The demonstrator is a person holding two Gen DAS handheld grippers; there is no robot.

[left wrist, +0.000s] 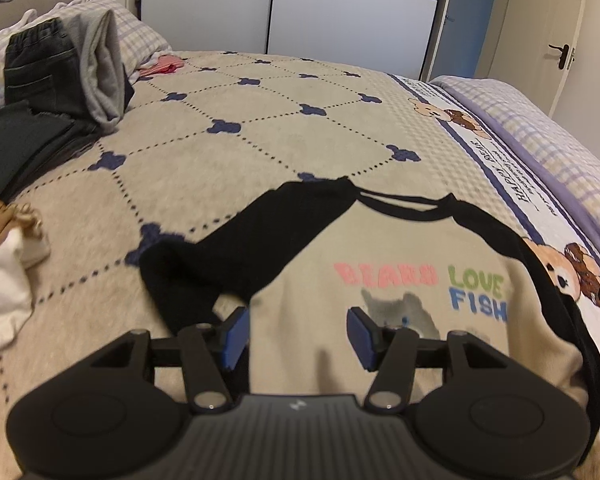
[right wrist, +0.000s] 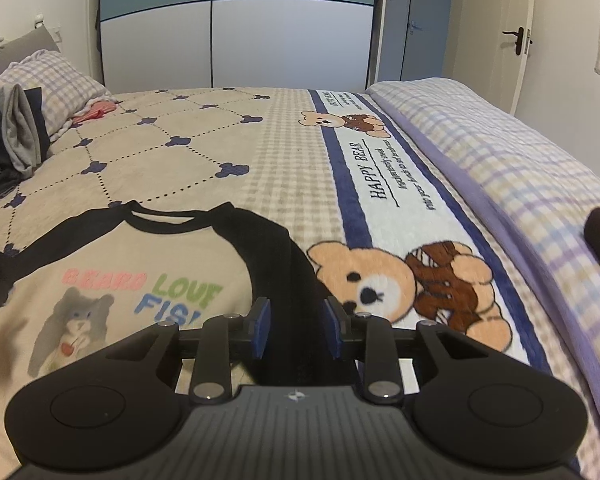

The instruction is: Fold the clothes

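A beige shirt with black sleeves and the print "BEARS LOVE FISH" lies face up on the bed. Its left black sleeve is folded and bunched outward. My left gripper is open above the shirt's chest, nothing between its blue pads. In the right wrist view the same shirt lies at lower left. My right gripper is open over the shirt's right black sleeve, the sleeve running between the jaws without being clamped.
Folded dark jeans and grey clothes are stacked at the far left by a checked pillow. White and brown cloth lies at the left edge. A checked quilt runs along the right. A wardrobe stands behind the bed.
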